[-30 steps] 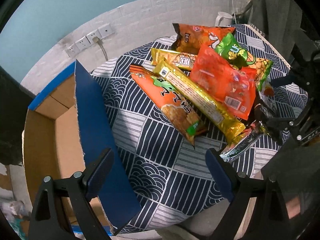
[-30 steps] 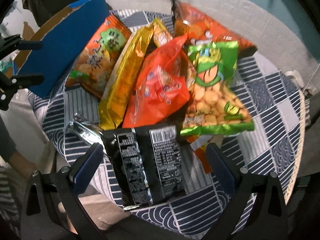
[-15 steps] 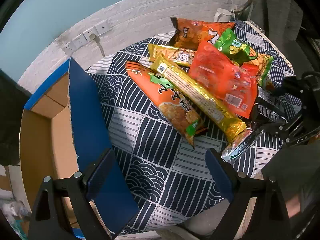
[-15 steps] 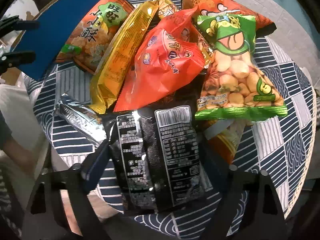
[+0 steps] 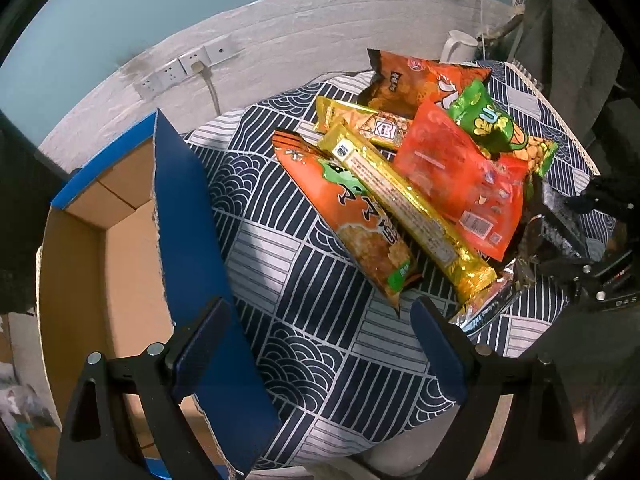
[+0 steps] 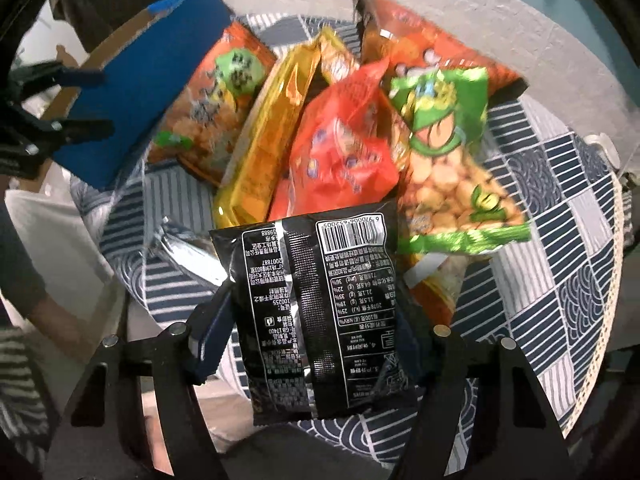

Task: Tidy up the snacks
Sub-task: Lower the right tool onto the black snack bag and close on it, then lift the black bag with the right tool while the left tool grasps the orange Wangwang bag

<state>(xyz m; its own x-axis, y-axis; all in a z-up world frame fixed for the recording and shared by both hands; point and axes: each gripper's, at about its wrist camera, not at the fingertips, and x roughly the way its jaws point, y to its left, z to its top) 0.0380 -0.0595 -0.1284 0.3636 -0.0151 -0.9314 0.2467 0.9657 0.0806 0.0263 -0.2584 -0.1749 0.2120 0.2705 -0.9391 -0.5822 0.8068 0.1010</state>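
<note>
A pile of snack bags lies on the patterned tablecloth (image 5: 320, 280). My right gripper (image 6: 308, 332) is shut on a black snack bag (image 6: 316, 312) and holds it lifted above the cloth. Behind it lie a red bag (image 6: 340, 160), a green peanut bag (image 6: 444, 152), a long gold pack (image 6: 264, 144), an orange-green bag (image 6: 216, 100) and a silver pack (image 6: 184, 248). My left gripper (image 5: 320, 344) is open and empty above the cloth, near the orange-green bag (image 5: 352, 216) and gold pack (image 5: 404, 204). An open cardboard box (image 5: 120, 240) stands at the left.
The box's blue flap (image 5: 192, 240) stands up between the box and the cloth. Wall sockets (image 5: 184, 68) and a white kettle (image 5: 460, 46) are at the back. A person's arm (image 6: 24, 280) is at the left of the right wrist view.
My right gripper moved in around the black bag, shut on it and raised it off the cloth. My left gripper stayed open and shifted slightly.
</note>
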